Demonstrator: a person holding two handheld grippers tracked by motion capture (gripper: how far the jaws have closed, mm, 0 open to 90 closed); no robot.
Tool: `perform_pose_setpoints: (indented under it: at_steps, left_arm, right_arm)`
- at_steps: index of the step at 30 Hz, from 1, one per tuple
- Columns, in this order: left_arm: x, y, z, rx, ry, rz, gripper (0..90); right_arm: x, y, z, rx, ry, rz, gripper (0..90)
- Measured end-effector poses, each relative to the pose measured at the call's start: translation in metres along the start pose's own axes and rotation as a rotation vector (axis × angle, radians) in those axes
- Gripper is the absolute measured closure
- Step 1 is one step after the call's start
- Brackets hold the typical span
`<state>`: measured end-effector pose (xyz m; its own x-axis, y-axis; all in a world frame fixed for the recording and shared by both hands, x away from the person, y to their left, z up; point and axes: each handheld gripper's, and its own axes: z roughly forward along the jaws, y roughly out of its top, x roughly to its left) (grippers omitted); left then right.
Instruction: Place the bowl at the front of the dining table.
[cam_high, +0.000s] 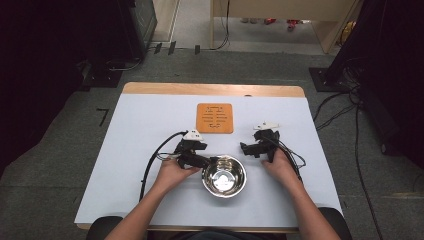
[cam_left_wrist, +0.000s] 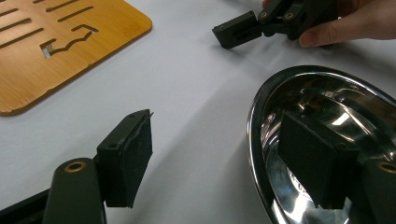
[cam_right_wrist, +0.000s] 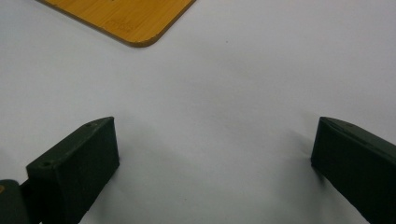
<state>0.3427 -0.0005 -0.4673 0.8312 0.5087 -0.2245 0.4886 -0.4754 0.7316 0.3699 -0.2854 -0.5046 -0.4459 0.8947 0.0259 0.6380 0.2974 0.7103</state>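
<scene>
Steel bowl sits near the bench's front edge, centre. Left tool straddles the bowl's left rim, one jaw inside, one outside, wide, not pressing. Right tool rests on the bench right of the bowl, jaws wide, holding nothing. Wooden board lies farther back.

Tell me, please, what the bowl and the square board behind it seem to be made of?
The bowl looks like polished metal, probably stainless steel: its inside mirrors the lights and a jaw of the left hand-held gripper. The board looks like bamboo or light wood, with an orange-brown matte surface, faint grain and cut slots.
</scene>
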Motion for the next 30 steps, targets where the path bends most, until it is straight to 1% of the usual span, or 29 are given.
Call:
perform_pose_setpoints:
  at_steps: [3, 6, 9, 10, 13, 17, 20, 22, 25, 27, 30]
  left_arm:
    - [-0.001, -0.001, 0.002, -0.001, -0.008, 0.006, 30.4]
    - [-0.002, -0.001, 0.005, 0.011, -0.018, 0.015, 32.9]
    - [-0.003, -0.002, 0.009, 0.02, -0.032, 0.008, 35.6]
    - [-0.003, -0.003, 0.01, 0.021, -0.033, 0.005, 36.0]
    - [-0.003, -0.003, 0.012, 0.029, -0.036, 0.017, 38.8]
    - [-0.005, -0.004, 0.014, 0.027, -0.044, 0.016, 42.7]
    - [-0.008, -0.005, 0.019, 0.045, -0.044, 0.023, 43.4]
    - [-0.007, -0.005, 0.02, 0.047, -0.05, 0.021, 46.4]
    - [-0.006, -0.006, 0.02, 0.051, -0.046, 0.024, 49.0]
    - [-0.006, -0.006, 0.021, 0.057, -0.057, 0.026, 53.7]
    - [-0.006, -0.006, 0.022, 0.057, -0.066, 0.037, 57.1]
  right_arm:
    - [0.0, 0.0, 0.0, 0.0, 0.0, 0.001, 0.4]
    - [0.0, 0.0, 0.0, 0.0, 0.0, 0.0, 0.4]
    - [0.0, 0.0, 0.0, 0.0, 0.0, 0.0, 0.4]
    - [0.0, 0.0, 0.0, 0.0, 0.0, 0.0, 0.4]
    - [0.0, 0.0, 0.0, 0.0, 0.0, 0.0, 0.4]
    - [0.0, 0.0, 0.0, 0.0, 0.0, 0.0, 0.4]
    - [0.0, 0.0, 0.0, 0.0, 0.0, 0.0, 0.4]
    - [0.0, 0.0, 0.0, -0.001, 0.0, 0.0, 0.4]
    - [0.0, 0.0, 0.0, 0.0, 0.0, 0.0, 0.4]
    - [0.0, 0.0, 0.0, 0.0, 0.0, 0.0, 0.4]
    - [0.0, 0.0, 0.0, 0.0, 0.0, 0.0, 0.4]
